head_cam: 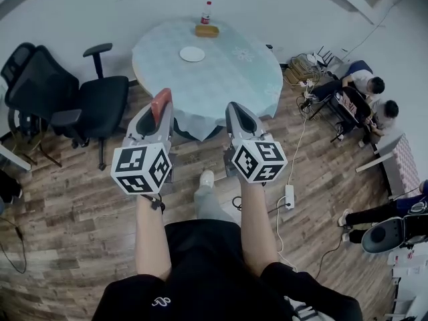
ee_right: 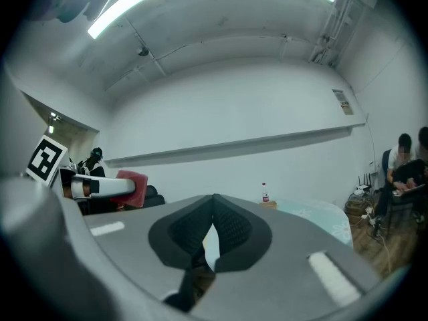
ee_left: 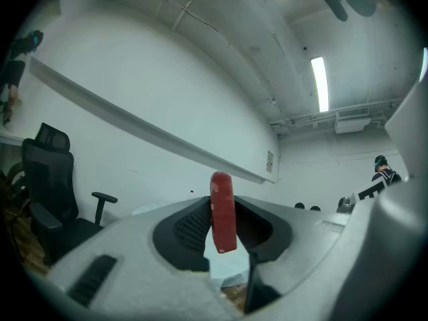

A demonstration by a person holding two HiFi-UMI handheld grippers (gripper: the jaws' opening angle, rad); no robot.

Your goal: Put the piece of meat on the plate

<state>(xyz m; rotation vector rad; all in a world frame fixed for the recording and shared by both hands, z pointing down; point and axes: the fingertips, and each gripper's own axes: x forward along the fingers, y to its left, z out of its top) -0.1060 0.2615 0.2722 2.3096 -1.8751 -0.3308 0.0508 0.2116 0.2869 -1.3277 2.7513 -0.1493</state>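
Note:
A red piece of meat (head_cam: 161,105) stands on edge between the jaws of my left gripper (head_cam: 160,100), which is shut on it and held level in front of me. In the left gripper view the meat (ee_left: 223,214) pokes up above the jaws. My right gripper (head_cam: 234,110) is beside it, shut with nothing in it; its tips (ee_right: 214,202) meet. The white plate (head_cam: 192,54) lies on the round table (head_cam: 227,79) with a pale cloth, well ahead of both grippers. In the right gripper view the left gripper (ee_right: 100,187) shows with the meat (ee_right: 132,187).
A bottle (head_cam: 206,12) and a brown box (head_cam: 206,30) stand at the table's far edge. Black office chairs (head_cam: 80,102) are at the left. Seated people (head_cam: 364,92) and cables with a power strip (head_cam: 289,196) are at the right, on a wooden floor.

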